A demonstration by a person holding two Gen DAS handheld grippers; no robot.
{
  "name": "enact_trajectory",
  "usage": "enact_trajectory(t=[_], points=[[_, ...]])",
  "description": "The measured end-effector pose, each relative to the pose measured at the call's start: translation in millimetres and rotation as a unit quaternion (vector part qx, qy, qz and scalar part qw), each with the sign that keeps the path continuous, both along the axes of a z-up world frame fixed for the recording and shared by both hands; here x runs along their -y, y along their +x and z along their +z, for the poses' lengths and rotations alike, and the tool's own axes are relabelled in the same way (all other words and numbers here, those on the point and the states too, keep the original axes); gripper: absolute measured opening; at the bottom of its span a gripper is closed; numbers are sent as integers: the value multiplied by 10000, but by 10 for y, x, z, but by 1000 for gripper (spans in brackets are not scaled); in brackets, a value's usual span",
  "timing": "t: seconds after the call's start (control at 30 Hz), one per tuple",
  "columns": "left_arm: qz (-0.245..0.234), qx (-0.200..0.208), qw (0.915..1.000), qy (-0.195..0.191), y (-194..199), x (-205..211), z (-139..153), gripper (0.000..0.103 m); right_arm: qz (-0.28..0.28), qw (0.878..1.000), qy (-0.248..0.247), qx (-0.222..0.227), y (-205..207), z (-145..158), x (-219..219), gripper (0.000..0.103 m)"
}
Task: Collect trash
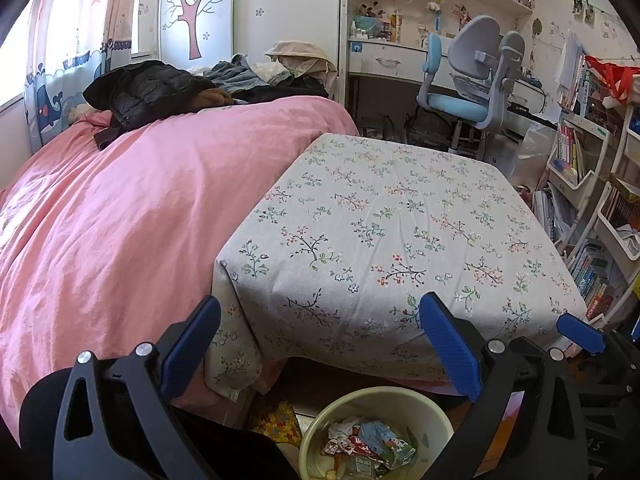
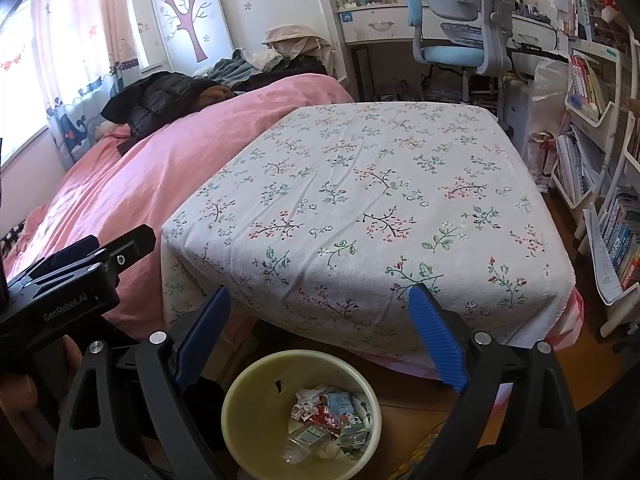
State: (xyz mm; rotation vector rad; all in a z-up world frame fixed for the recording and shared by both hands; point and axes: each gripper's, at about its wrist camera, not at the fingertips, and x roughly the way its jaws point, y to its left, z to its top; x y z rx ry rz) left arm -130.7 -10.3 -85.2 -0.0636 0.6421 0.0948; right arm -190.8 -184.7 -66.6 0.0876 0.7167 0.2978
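A pale yellow-green trash bin (image 1: 434, 416) stands on the floor in front of the floral-covered table (image 1: 400, 216). It holds crumpled wrappers and small cartons (image 1: 374, 442). The bin also shows in the right wrist view (image 2: 256, 396), with the trash (image 2: 328, 420) at its bottom. My left gripper (image 1: 320, 344) is open and empty, above the bin's near side. My right gripper (image 2: 320, 336) is open and empty, above the bin. The right gripper's blue finger (image 1: 580, 334) shows at the right edge of the left wrist view. The left gripper's black body (image 2: 76, 276) shows at left in the right wrist view.
A bed with a pink cover (image 1: 120, 216) lies left of the table, with dark jackets and clothes (image 1: 152, 88) piled at its far end. A blue-grey desk chair (image 1: 472, 80) and desk stand behind. Shelves full of books (image 1: 600, 240) line the right side.
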Motion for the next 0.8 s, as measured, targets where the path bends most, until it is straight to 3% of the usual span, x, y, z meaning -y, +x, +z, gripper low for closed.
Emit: enact_trajectory(t=[0.8], points=[[31, 89, 10000, 14, -23, 14, 64, 95, -45, 9999, -80, 55, 7, -1, 0, 88]])
